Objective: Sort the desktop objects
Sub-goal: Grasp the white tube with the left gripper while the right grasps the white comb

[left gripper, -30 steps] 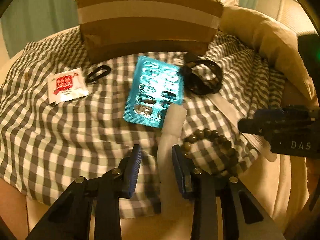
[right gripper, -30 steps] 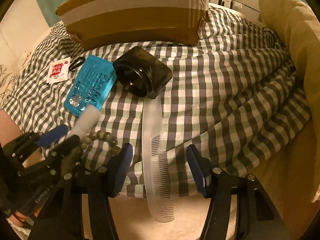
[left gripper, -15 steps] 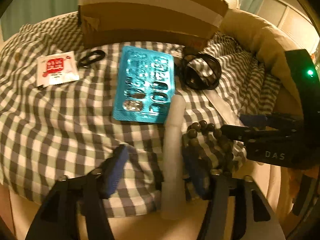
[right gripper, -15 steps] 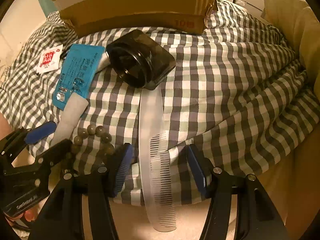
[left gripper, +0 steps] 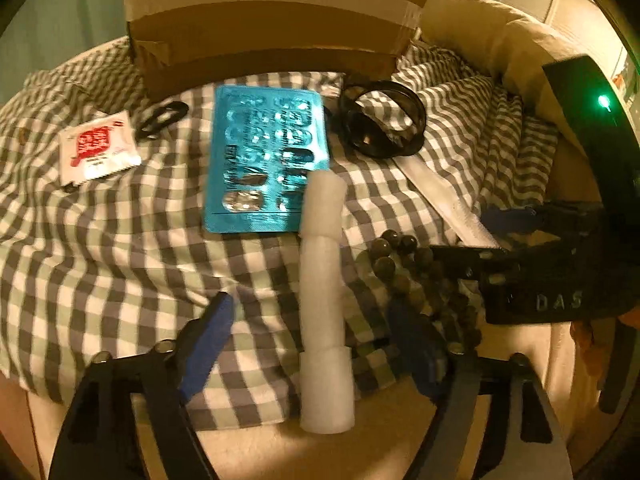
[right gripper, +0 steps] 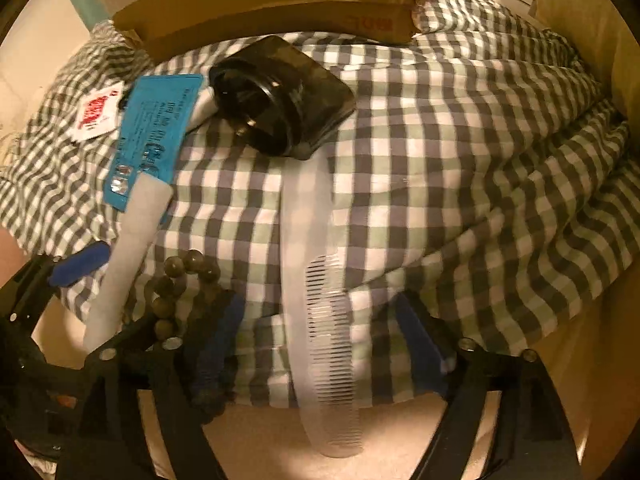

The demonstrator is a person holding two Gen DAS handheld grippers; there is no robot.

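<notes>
A white foam tube [left gripper: 324, 300] lies on the checked cloth [left gripper: 100, 240], pointing away from me. My left gripper [left gripper: 312, 348] straddles its near end. The jaws are opening and the blue pads stand clear of the tube on both sides. A clear plastic comb [right gripper: 316, 292] lies over the cloth's front edge. My right gripper [right gripper: 318, 348] is over it, jaws opening, and neither pad touches the comb. Beyond them lie a blue blister pack [left gripper: 266, 160], a bead bracelet [left gripper: 404, 264], a black jar [right gripper: 280, 96] on its side and a red-and-white sachet [left gripper: 98, 146].
A taped cardboard box [left gripper: 272, 20] stands at the back of the cloth. A small black ring clip [left gripper: 162, 120] lies between sachet and pack. A beige cushion [left gripper: 480, 28] rises at the right. The right gripper [left gripper: 492, 236] sits close beside the bracelet.
Both grippers have spread their jaws much wider, the left away from the foam tube, the right around the comb. The right gripper has sunk a little toward the comb.
</notes>
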